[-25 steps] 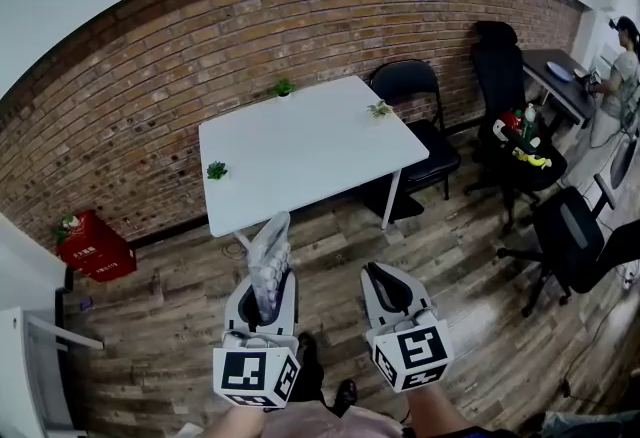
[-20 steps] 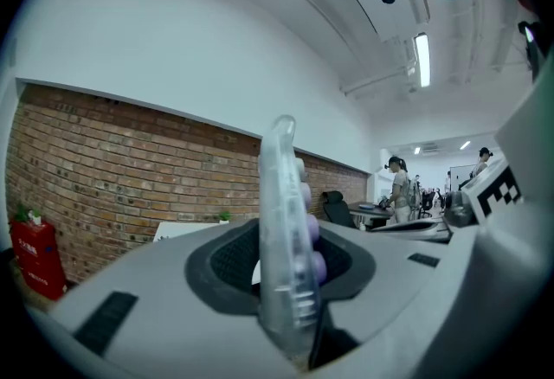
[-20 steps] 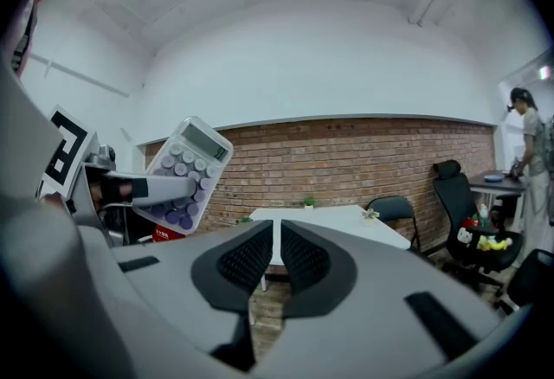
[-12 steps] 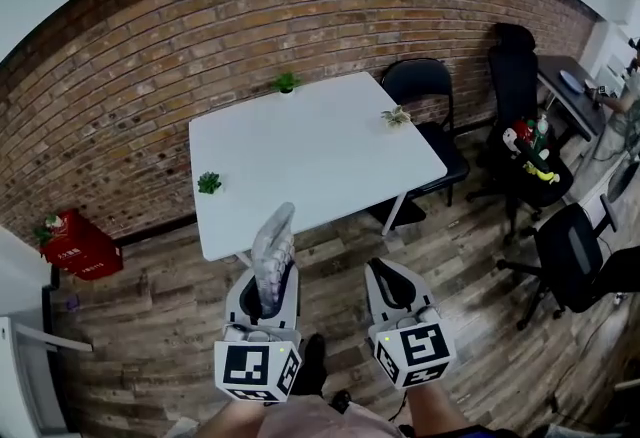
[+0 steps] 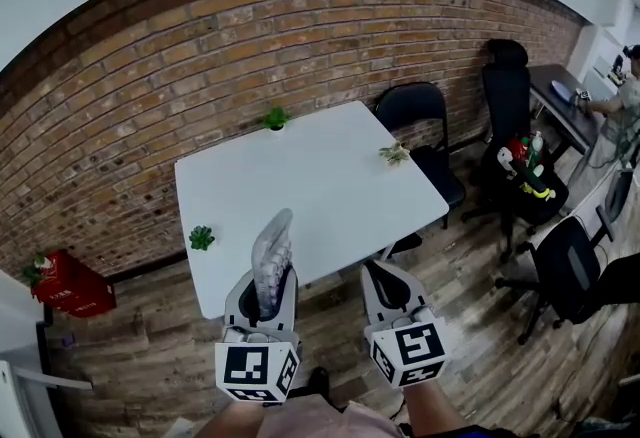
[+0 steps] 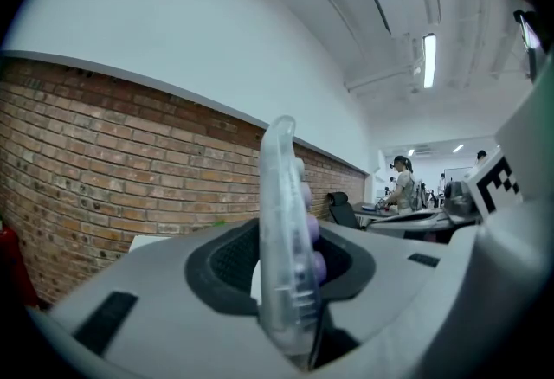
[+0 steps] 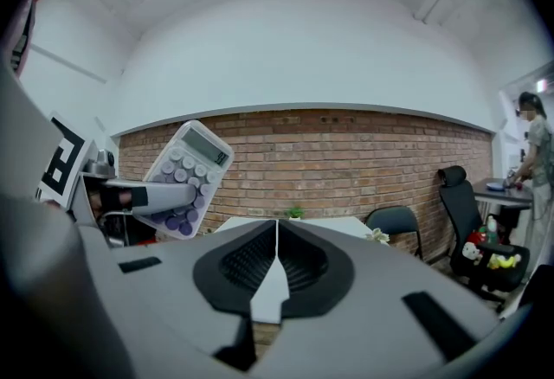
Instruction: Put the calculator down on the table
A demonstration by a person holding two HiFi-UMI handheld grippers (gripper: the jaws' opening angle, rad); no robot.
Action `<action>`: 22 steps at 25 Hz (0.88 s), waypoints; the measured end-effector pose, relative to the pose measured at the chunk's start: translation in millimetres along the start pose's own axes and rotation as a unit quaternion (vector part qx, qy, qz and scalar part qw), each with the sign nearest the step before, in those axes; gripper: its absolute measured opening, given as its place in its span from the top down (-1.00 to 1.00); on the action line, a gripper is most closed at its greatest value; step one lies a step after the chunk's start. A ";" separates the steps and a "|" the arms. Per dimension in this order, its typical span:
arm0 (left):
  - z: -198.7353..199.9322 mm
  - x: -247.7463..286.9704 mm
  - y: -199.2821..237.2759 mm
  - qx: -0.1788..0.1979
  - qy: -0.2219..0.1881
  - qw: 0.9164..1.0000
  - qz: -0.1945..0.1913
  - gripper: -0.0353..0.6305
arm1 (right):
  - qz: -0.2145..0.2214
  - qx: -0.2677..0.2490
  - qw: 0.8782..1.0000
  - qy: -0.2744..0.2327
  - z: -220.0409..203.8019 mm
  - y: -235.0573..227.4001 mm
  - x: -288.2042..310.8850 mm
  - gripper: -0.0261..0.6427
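A pale, see-through calculator with purple keys stands on edge between the jaws of my left gripper, which is shut on it. Seen edge-on in the left gripper view, the calculator rises upright between the dark pads. From the right gripper view its keys and display face me at the left. My right gripper is shut with nothing in it, its pads meeting in a thin line. Both grippers hover near the front edge of the white table.
Three small green plants stand on the table: front left, back middle, right. A black chair sits behind the table's right corner. Office chairs and a desk stand at right. A red crate lies at left.
The table has drawn nearer and now lies just beyond both grippers; the red crate has slid toward the left edge. The calculator stays gripped the same way.
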State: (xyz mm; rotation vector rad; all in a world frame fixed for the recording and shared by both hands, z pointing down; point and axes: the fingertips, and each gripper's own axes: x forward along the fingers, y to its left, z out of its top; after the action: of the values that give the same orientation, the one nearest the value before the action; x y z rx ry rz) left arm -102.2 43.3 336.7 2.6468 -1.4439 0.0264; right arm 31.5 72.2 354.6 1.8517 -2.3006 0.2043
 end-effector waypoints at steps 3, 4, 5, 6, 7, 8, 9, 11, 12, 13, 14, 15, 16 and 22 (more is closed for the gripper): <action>2.0 17.6 9.8 0.001 0.000 1.000 -0.006 0.48 | -0.006 -0.001 1.000 -0.007 8.7 -6.3 17.4 0.91; 2.1 23.1 12.0 0.002 0.000 1.000 -0.009 0.48 | -0.009 0.000 1.000 -0.009 10.5 -8.9 22.2 0.91; 1.9 28.7 14.0 0.003 0.001 1.000 -0.010 0.48 | -0.011 0.001 1.000 -0.010 11.6 -11.3 26.7 0.91; 1.2 34.3 15.9 0.004 0.001 1.000 -0.012 0.48 | -0.012 0.001 1.000 -0.010 11.8 -13.4 31.1 0.91; -0.4 39.7 17.6 0.004 0.003 1.000 -0.013 0.48 | -0.013 0.002 1.000 -0.009 11.2 -15.0 35.5 0.91; -3.1 44.4 19.0 0.003 0.006 1.000 -0.015 0.48 | -0.013 0.002 1.000 -0.008 9.7 -16.3 39.5 0.91; -6.5 48.6 20.0 0.003 0.010 1.000 -0.016 0.48 | -0.014 0.003 1.000 -0.006 7.9 -17.7 43.2 0.91; -12.9 56.8 21.6 0.001 0.016 1.000 -0.020 0.48 | -0.015 0.005 1.000 -0.004 5.5 -21.7 50.5 0.91; -15.6 61.2 22.4 0.000 0.019 1.000 -0.020 0.48 | -0.016 0.006 1.000 -0.004 5.0 -24.1 54.2 0.91; -18.2 65.6 23.1 -0.001 0.022 1.000 -0.020 0.48 | -0.015 0.006 1.000 -0.003 4.6 -26.7 57.8 0.91; -21.0 70.1 23.5 -0.002 0.025 0.999 -0.020 0.48 | -0.015 0.007 1.000 -0.003 3.9 -29.5 61.1 0.91; -23.8 75.0 23.5 -0.002 0.029 0.999 -0.020 0.48 | -0.014 0.008 1.000 -0.001 3.1 -32.9 64.4 0.91; -26.7 80.5 23.1 -0.003 0.034 0.999 -0.019 0.48 | -0.013 0.008 1.000 0.000 2.2 -37.0 67.8 0.91; -36.3 133.0 14.4 -0.001 0.051 0.999 -0.012 0.48 | -0.002 0.019 1.000 0.007 -1.7 -81.0 102.5 0.91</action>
State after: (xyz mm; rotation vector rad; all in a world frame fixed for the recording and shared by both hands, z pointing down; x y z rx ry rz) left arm -40.4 -71.3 384.3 2.6197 -1.3787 0.1567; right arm 89.5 -42.4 378.9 1.8657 -2.2987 0.2618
